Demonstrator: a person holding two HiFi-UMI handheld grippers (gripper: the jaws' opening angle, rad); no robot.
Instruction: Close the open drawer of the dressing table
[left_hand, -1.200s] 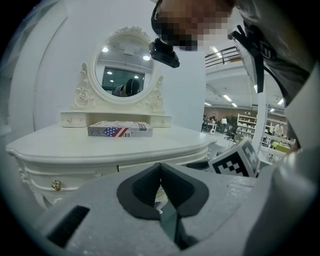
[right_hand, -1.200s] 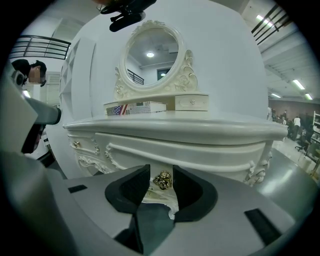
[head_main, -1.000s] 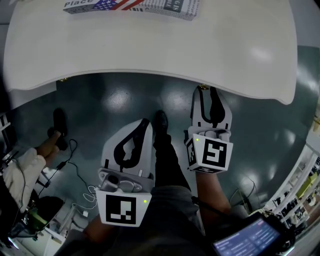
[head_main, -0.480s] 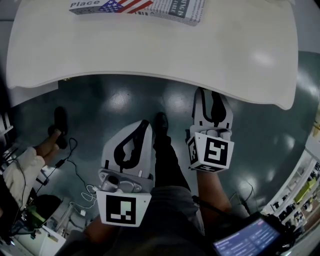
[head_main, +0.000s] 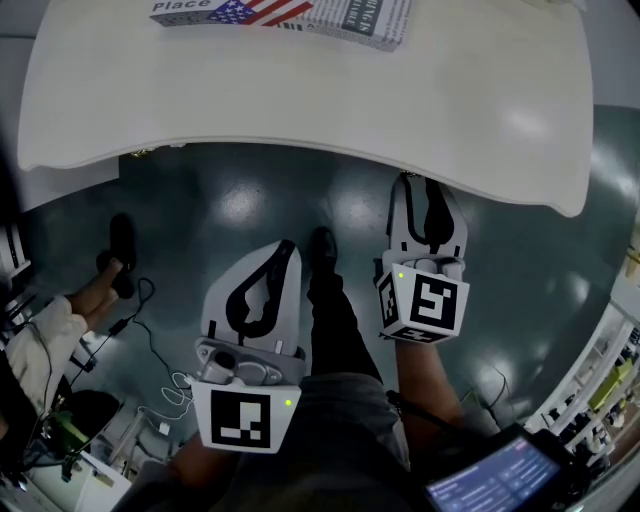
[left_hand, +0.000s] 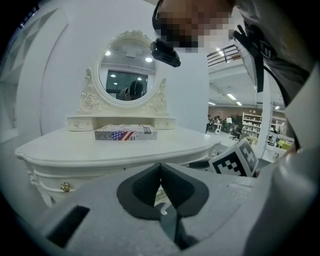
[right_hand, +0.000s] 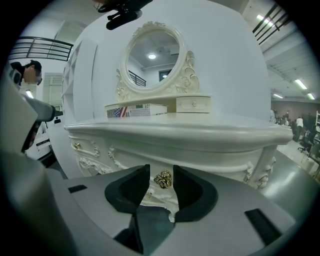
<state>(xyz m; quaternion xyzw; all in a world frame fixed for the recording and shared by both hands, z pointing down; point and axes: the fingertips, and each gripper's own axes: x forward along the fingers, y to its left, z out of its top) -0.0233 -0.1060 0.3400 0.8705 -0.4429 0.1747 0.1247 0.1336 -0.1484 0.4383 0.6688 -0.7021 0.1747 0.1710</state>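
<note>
Facing the right tool (right_hand: 161, 171), the drawer (right_hand: 210, 161) spans left to right.

Box (head_main: 290, 12) lies on the surface (head_main: 300, 90) near its far edge, just before the mirror (left_hand: 127, 80). Right tongs (head_main: 422, 185) sit at the front edge, right side (drawer knob (right_hand: 162, 179) in the jaw gap). Left tongs (head_main: 285, 248) sit further left, back from that edge, over the floor (head_main: 230, 200).

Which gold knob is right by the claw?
The middle gold knob, showing between the right gripper's parted jaws. The other gold knobs sit farther along the dressing table's front.
</note>
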